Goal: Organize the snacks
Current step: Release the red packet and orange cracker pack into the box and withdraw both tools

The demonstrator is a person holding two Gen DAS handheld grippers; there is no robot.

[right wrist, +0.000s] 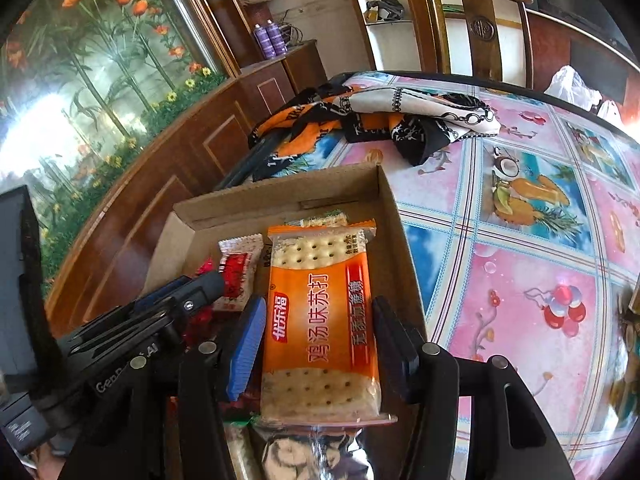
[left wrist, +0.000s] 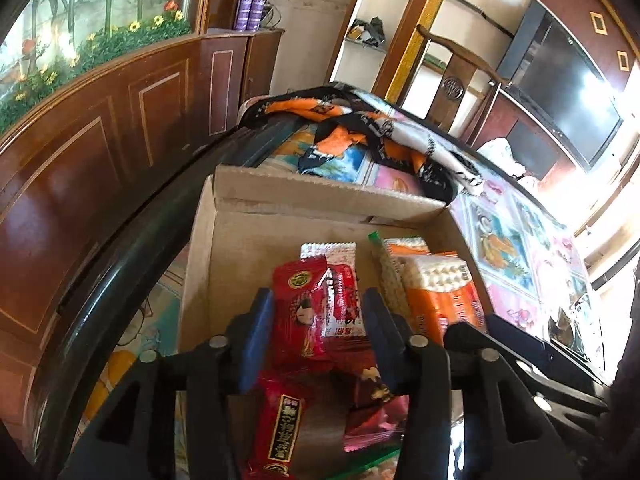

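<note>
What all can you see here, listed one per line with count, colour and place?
cardboard box: one, brown, open, on the table near its left edge
cracker pack: one, orange, in the box, between the right tool's fingers
red snack packets: several, in the box's left half; exact count unclear
green-edged cracker pack: one, behind the orange pack
scarf: one, orange, black and white, crumpled beyond the box
table cover: one, pink and blue with fruit prints
purple bottles: two, on the wooden cabinet
wooden chair: one, brown, behind the table
left tool: black with blue pads, open over the red packets
right tool: same colours, straddling the orange pack
</note>
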